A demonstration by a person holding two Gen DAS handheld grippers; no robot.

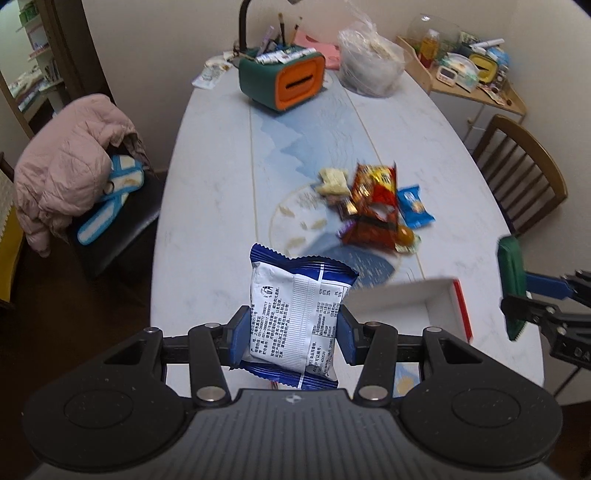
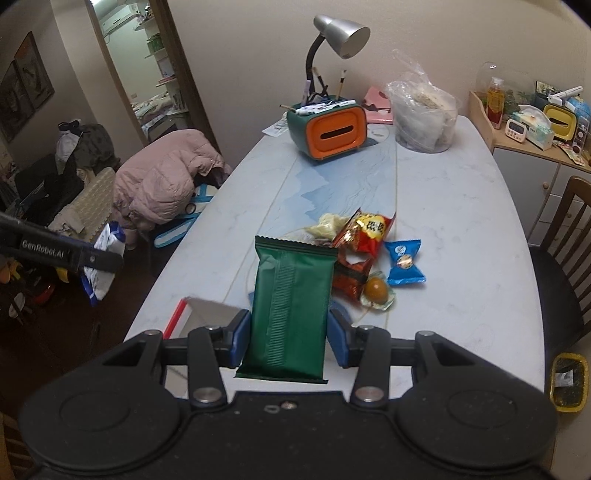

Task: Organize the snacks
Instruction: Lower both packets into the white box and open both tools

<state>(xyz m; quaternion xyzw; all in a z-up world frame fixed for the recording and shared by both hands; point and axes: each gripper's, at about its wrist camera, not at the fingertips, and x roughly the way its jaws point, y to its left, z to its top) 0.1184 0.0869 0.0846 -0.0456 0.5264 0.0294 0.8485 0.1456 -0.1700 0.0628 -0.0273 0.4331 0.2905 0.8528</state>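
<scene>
My left gripper (image 1: 293, 334) is shut on a blue-and-white snack packet (image 1: 295, 317) and holds it above the table's near edge. My right gripper (image 2: 286, 341) is shut on a green snack packet (image 2: 290, 310); it also shows at the right of the left wrist view (image 1: 511, 280). A white box with a red rim (image 1: 417, 302) lies open on the table between the grippers and shows in the right wrist view (image 2: 207, 314) too. A pile of loose snacks sits mid-table: red packets (image 1: 373, 199), a blue candy (image 2: 404, 262), a pale packet (image 2: 327, 225).
An orange-and-green pen holder (image 2: 328, 129) with a desk lamp (image 2: 340, 33) and a clear plastic bag (image 2: 423, 114) stand at the table's far end. Chairs stand on both sides; the left one (image 1: 122, 221) bears a pink jacket (image 1: 66, 166). A cluttered shelf (image 2: 532, 122) is far right.
</scene>
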